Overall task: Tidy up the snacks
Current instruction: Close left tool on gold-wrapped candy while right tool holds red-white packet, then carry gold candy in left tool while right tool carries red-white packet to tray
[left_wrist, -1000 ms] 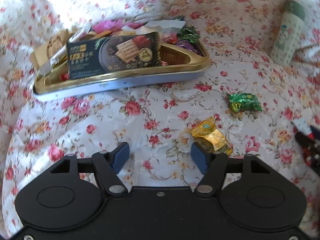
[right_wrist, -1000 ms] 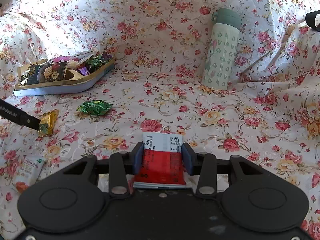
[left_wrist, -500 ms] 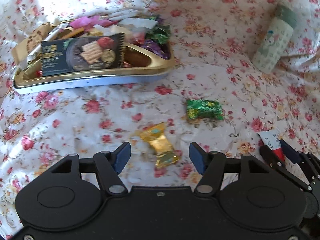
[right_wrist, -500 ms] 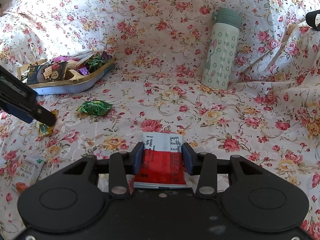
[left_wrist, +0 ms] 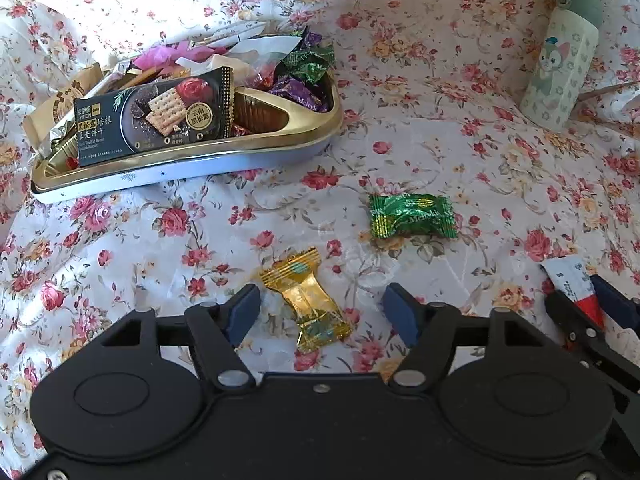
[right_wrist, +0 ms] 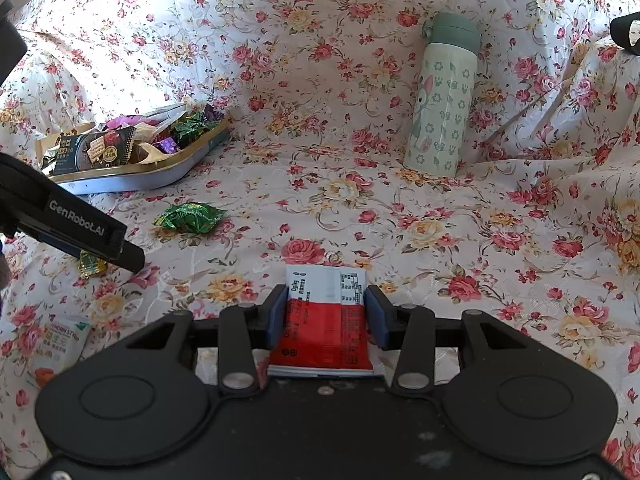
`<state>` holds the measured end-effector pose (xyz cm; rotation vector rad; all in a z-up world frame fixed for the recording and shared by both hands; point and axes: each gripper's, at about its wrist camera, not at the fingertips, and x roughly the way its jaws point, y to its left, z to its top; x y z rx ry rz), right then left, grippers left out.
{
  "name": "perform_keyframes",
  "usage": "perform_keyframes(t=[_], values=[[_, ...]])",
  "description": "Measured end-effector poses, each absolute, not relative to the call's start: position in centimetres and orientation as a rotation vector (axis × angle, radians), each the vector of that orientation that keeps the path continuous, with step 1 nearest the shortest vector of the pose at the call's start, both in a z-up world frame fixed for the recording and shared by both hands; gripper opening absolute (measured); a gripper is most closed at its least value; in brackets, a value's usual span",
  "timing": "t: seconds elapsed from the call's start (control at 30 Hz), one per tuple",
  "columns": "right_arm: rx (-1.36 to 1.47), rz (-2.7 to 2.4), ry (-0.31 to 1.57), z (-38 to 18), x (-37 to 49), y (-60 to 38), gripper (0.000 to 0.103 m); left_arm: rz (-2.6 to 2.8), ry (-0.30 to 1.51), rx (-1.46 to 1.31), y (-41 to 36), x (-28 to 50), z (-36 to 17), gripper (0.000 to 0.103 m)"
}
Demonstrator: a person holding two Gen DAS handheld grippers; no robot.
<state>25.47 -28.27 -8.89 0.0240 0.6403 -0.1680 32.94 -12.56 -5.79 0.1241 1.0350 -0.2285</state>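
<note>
Left gripper [left_wrist: 320,312] jaws just widened (right gripper [right_wrist: 326,316] seemingly clamped).

Rose-print cloth [right_wrist: 360,200] draped over everything, creased and rising behind, bright sunlight washing the far left, softer shade on the right

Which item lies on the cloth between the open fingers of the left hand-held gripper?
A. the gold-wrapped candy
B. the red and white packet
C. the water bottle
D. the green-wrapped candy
A: in the left wrist view the gold-wrapped candy lies between the spread fingers of the left hand-held gripper, untouched by either pad; the green-wrapped candy sits farther out on the cloth.
</note>
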Motion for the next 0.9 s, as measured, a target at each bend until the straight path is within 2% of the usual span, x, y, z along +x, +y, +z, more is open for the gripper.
perform_keyframes(t=[0.07, 0.1, 0.17, 0.2, 0.23, 0.53, 0.9], values=[[0.024, -0.168, 0.640, -8.9, 25.5, -28.3, 0.046, -0.229, 1.029, 0.127, -12.6, 32.9, -5.8, 0.071], [0.024, -0.168, 0.640, -8.9, 25.5, -28.3, 0.046, -0.237, 1.028, 0.120, -12.6, 32.8, -5.7, 0.067], [0.024, -0.168, 0.640, -8.9, 25.5, -28.3, 0.046, -0.238, 1.017, 0.110, -12.4, 32.6, -5.4, 0.052], [0.024, -0.168, 0.640, -8.9, 25.5, -28.3, 0.046, -0.238, 1.013, 0.111, -12.3, 32.5, -5.2, 0.027], [0.024, -0.168, 0.640, -8.9, 25.5, -28.3, 0.046, -0.241, 1.016, 0.106, -12.1, 32.5, -5.0, 0.025], [0.027, -0.167, 0.639, -8.9, 25.5, -28.3, 0.046, -0.242, 0.975, 0.033, -9.0, 30.6, -2.6, 0.024], [0.035, -0.167, 0.638, -9.0, 25.5, -28.3, 0.046, -0.214, 0.915, 0.084, -5.1, 24.3, 0.0, 0.025]])
